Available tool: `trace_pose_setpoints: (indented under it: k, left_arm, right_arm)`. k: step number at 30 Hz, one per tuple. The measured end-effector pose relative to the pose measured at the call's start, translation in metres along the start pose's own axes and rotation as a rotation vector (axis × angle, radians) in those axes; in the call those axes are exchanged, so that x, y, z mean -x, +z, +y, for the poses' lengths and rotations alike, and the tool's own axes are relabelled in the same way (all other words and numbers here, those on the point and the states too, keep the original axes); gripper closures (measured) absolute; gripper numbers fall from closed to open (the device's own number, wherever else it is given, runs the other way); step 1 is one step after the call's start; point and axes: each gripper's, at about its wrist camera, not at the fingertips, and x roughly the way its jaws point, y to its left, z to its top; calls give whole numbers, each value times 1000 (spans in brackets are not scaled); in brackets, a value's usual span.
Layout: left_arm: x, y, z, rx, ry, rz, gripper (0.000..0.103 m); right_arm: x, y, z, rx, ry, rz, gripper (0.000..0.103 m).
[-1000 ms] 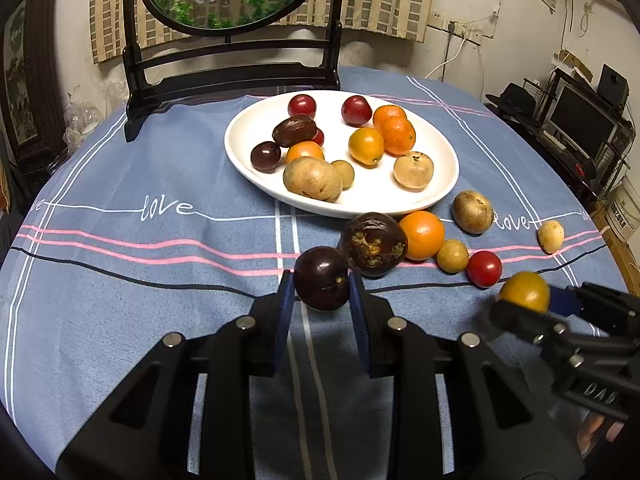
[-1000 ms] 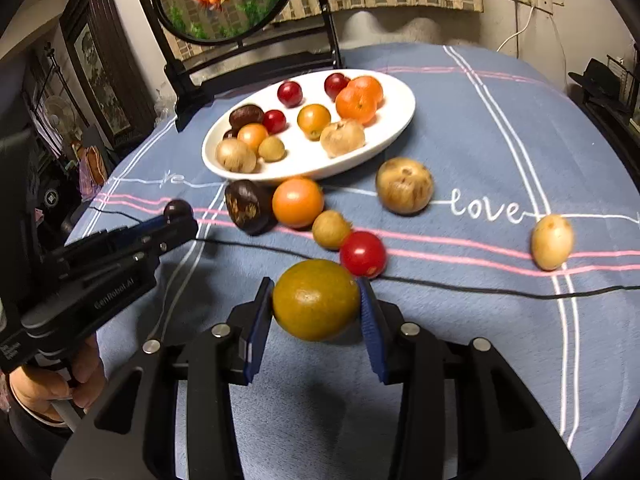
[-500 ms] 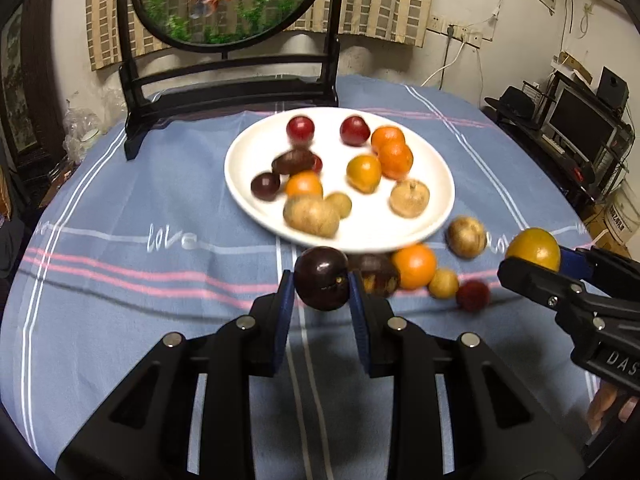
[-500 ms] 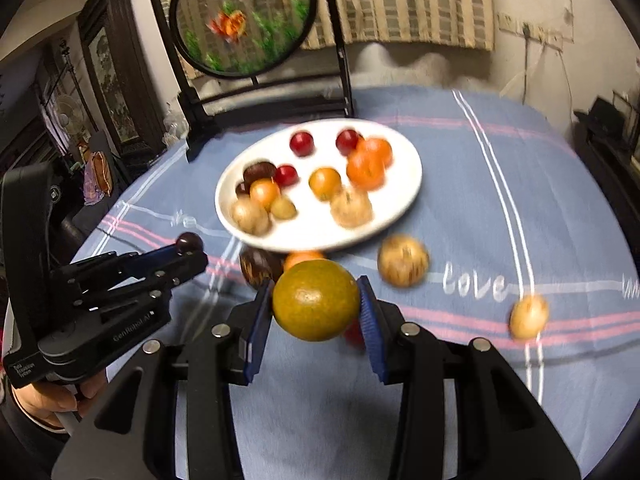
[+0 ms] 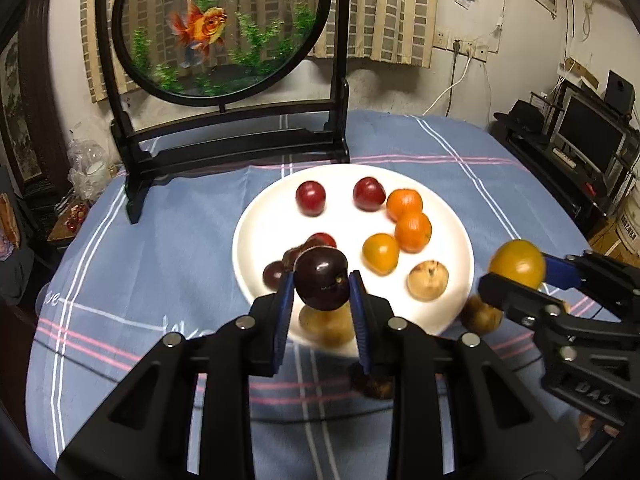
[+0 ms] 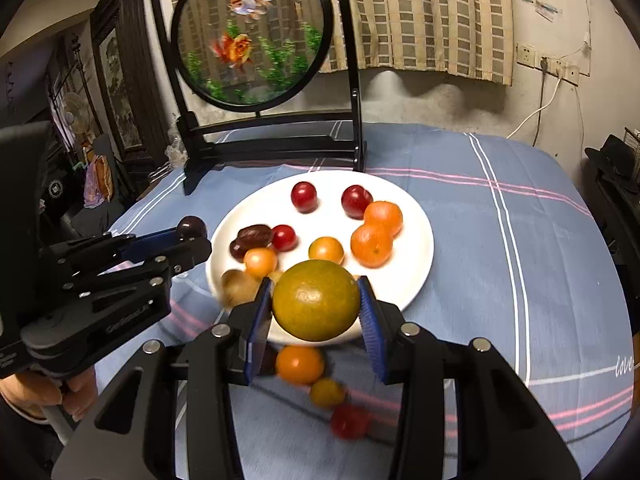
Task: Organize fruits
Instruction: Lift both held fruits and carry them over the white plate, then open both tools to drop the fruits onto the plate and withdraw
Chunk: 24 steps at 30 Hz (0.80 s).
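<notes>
Fruits of several kinds already sit on the round white plate [image 5: 460, 236] on the blue striped tablecloth [image 6: 540, 240], and two more are being brought to it. The left gripper [image 5: 321, 286] is clamped on a small dark purple round fruit [image 5: 321, 280], and the right gripper [image 6: 316, 304] is clamped on a larger yellow-green citrus fruit [image 6: 316, 300]. Since a second ago both grippers have lifted their fruit off the cloth and carried it forward, so each now hangs over the plate's near rim instead of over the loose fruit; the task has moved from picking to placing. Open white plate shows on the right side and between the two red plums [image 5: 310, 198] and the nearer cluster, which looks like the best room for setting down. A few fruits remain on the cloth below the right gripper, near the plate's edge. The black-framed goldfish screen [image 5: 216, 28] stands just behind the plate, limiting any overshoot.
</notes>
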Motion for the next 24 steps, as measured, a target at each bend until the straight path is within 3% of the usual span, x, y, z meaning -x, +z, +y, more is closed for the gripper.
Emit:
trace_pose_setpoints:
  k: [10, 19, 24]
  left_arm:
    - [-56, 33, 11, 38, 6, 41, 75]
    - [-87, 39, 21, 74, 56, 61, 75]
    - [-72, 40, 27, 81, 128, -4, 35]
  right_arm:
    - [-77, 43, -23, -158, 86, 47, 60]
    - [-123, 52, -31, -238, 82, 131, 60]
    - [-114, 52, -28, -225, 13, 153, 58]
